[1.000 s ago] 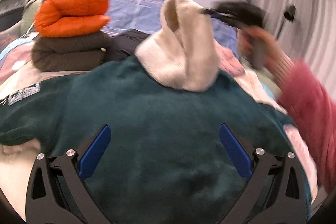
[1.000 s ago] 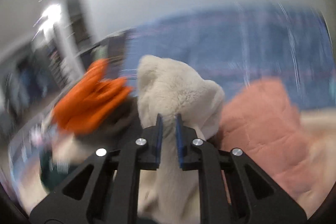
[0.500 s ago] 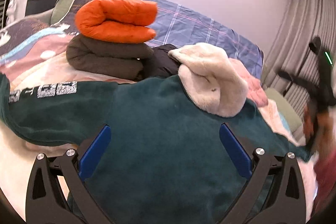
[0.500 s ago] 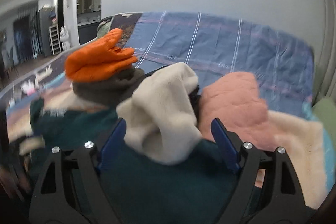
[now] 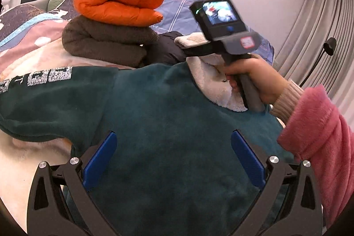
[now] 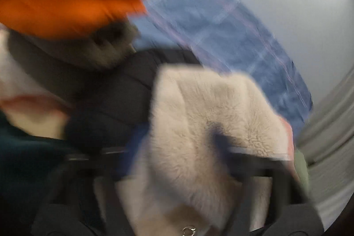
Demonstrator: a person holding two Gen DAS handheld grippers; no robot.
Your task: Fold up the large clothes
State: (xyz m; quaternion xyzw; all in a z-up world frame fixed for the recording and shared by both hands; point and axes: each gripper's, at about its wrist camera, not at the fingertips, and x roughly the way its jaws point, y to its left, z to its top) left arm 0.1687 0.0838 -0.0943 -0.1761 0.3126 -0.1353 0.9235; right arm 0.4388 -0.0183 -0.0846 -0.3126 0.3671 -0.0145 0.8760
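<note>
A dark green fleece garment lies spread on the bed, its sleeve with white lettering stretched left. Its cream fleece hood sits at the far end. My left gripper hovers open over the green back, nothing between its blue pads. A hand in a pink sleeve holds my right gripper at the hood. In the blurred right wrist view the right gripper is closing, with the cream hood bunched between its jaws.
A folded orange puffer jacket rests on a folded brown fleece at the back left, a black garment beside them. Blue checked bedding lies behind. Grey curtains and a lamp stand on the right.
The right gripper let go of the raised hood, drew away to the right, then came back down to the hood. The hood dropped onto the green garment. My left gripper shifted slightly.
</note>
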